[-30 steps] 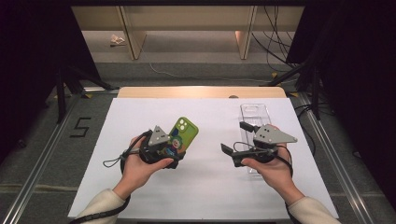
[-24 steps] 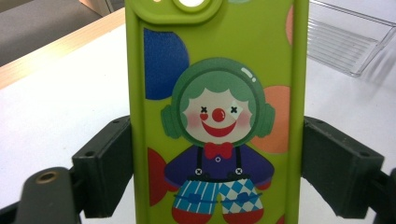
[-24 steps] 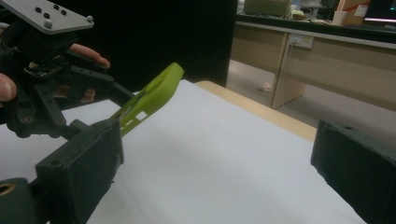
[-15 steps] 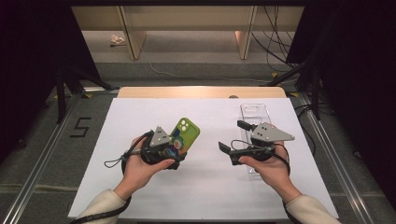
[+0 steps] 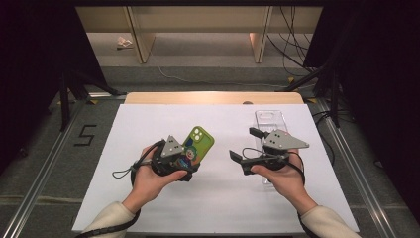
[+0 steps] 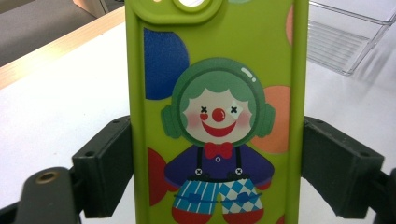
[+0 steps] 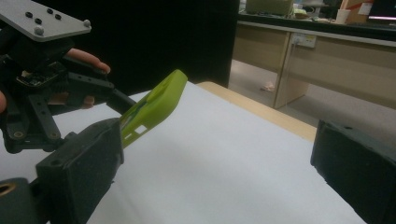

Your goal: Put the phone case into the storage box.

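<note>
Green phone case (image 6: 215,112) clamped by its 2 long edges in the left tongs (image 5: 184,159), tilted above the white table (image 5: 218,198); right tongs (image 5: 243,148) spread wide, holding nothing, beside a clear tray (image 5: 270,120).

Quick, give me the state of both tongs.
Left tongs: shut on the green phone case.
Right tongs: open, holding nothing.
</note>
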Tool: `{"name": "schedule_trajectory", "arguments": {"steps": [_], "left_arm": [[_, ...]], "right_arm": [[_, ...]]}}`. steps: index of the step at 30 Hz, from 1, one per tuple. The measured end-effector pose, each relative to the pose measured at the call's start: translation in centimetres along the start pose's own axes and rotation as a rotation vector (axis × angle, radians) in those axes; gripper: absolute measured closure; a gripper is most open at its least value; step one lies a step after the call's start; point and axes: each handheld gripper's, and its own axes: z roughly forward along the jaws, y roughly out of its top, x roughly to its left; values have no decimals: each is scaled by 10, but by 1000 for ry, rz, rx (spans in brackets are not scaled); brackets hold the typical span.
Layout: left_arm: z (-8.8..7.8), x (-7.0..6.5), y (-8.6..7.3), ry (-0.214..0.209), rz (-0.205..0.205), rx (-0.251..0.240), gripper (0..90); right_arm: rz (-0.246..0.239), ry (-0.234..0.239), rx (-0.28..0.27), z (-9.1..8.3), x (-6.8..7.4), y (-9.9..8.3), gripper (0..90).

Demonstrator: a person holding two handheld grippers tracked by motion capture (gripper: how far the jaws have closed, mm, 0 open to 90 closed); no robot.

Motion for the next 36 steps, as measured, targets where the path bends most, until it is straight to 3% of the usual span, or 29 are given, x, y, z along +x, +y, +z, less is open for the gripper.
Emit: {"name": "schedule_trajectory", "arguments": {"steps": [36], "left_arm": [[6, -11, 1, -21, 24, 6, 160]], "right_arm": [[0, 10, 5, 11, 4, 3, 37]]}}
